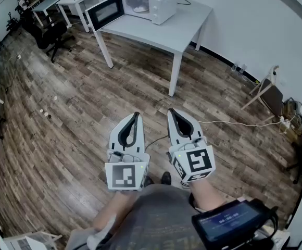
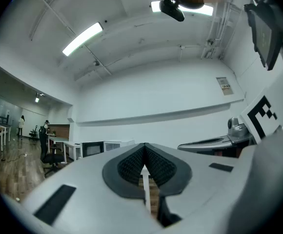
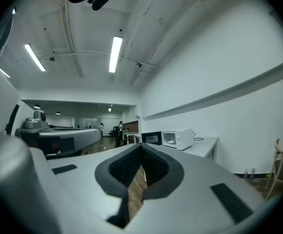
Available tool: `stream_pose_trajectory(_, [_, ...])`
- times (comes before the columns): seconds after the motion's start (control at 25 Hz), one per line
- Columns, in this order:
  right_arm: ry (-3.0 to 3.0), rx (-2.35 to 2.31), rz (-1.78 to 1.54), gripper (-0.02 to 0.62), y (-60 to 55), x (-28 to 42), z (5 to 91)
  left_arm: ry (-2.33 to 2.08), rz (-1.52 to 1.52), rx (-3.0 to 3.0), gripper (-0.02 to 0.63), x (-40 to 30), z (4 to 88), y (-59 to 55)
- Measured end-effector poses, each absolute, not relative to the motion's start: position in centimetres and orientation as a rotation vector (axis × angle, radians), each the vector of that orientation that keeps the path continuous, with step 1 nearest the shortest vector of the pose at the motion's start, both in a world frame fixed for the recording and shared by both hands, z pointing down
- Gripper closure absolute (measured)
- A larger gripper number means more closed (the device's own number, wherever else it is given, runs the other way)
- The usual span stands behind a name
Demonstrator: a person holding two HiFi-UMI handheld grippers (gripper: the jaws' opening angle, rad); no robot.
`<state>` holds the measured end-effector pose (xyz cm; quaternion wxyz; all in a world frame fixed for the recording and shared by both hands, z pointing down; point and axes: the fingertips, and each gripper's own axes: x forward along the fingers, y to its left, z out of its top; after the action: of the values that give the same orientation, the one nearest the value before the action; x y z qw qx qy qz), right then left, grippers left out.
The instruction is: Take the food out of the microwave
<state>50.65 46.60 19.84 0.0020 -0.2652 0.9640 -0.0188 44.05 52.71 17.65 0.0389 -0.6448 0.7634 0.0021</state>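
Note:
A white microwave [image 1: 150,3] stands on a white table [image 1: 185,27] far ahead, its dark door [image 1: 105,12] swung open to the left. Inside it lies something pale, the food [image 1: 140,8], too small to make out. The right gripper view also shows the microwave [image 3: 179,138] across the room, with the food [image 3: 171,141] behind its opening. My left gripper [image 1: 136,115] and right gripper [image 1: 171,111] are held side by side near my body over the wooden floor, both shut and empty. Their jaw tips meet in the left gripper view [image 2: 144,145] and the right gripper view [image 3: 141,145].
A black office chair [image 1: 54,38] and more white desks [image 1: 78,1] stand left of the table. A white cable [image 1: 234,123] runs over the floor toward a power strip at the right wall, beside a folding stand [image 1: 268,90]. Wooden floor lies between me and the table.

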Motion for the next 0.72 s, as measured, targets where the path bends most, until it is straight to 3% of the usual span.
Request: stream_pose_trajectory(0.72, [3.029, -0.826, -0.083, 0.589, 45.8, 52.0, 20.7, 2.371, -0.007, -1.961, 0.600, 44.9, 18.2, 51.9])
